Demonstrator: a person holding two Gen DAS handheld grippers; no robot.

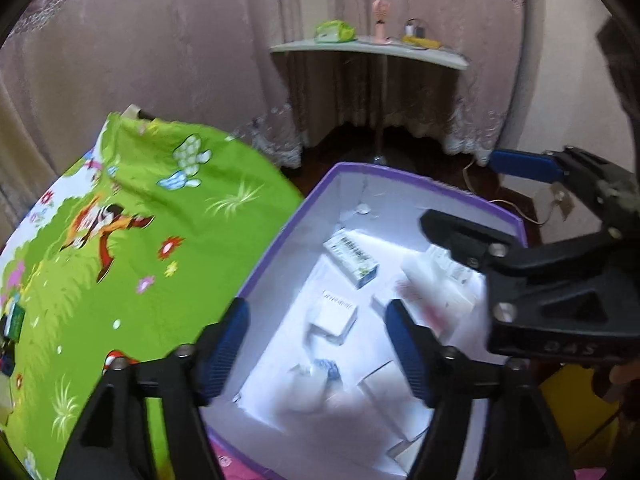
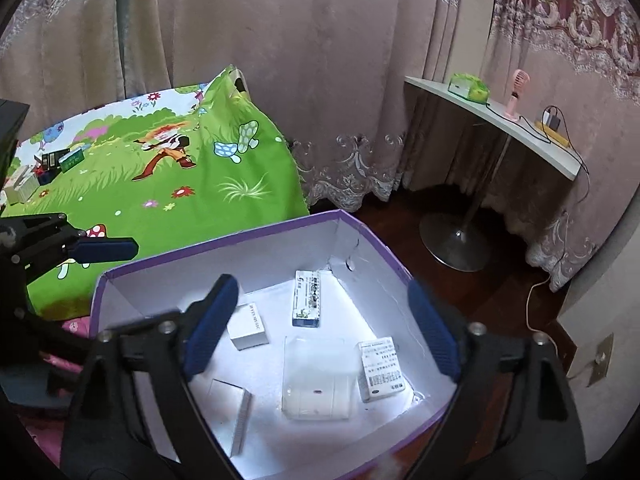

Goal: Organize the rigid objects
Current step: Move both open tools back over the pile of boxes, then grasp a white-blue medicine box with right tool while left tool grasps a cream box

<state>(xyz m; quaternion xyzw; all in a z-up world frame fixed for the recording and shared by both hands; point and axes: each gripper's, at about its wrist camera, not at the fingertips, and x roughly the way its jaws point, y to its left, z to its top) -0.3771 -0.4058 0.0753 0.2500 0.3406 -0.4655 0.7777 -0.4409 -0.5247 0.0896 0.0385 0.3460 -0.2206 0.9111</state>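
Both pairs of tongs hang over the purple-rimmed white cardboard box (image 2: 224,248), and both stand apart with nothing between the blue pads. The right gripper (image 2: 320,324) looks straight down into it; the left gripper (image 1: 316,344) hovers over the box's bed-side wall, tilted the same way.

Inside lie the things already sorted: a small white square carton with black lettering (image 2: 248,326), a long white carton with a blue end (image 2: 308,298) lying with its long axis running away from the right tongs toward the far corner, a flat clear plastic case (image 2: 316,376), a white printed medicine carton (image 2: 380,368) by the right-hand wall, and a grey flat box (image 2: 234,408) nearest the tongs.

What is left to fetch seems to be the cluster of small boxes, one of them green (image 2: 72,159), on the green cartoon-print bedsheet (image 2: 160,200), well apart from the box and off to the left. I'd judge the left hand the nearer. The sheet between is open, so the way looks clear; the box's near wall and the other tongs close alongside are the edges to mind.
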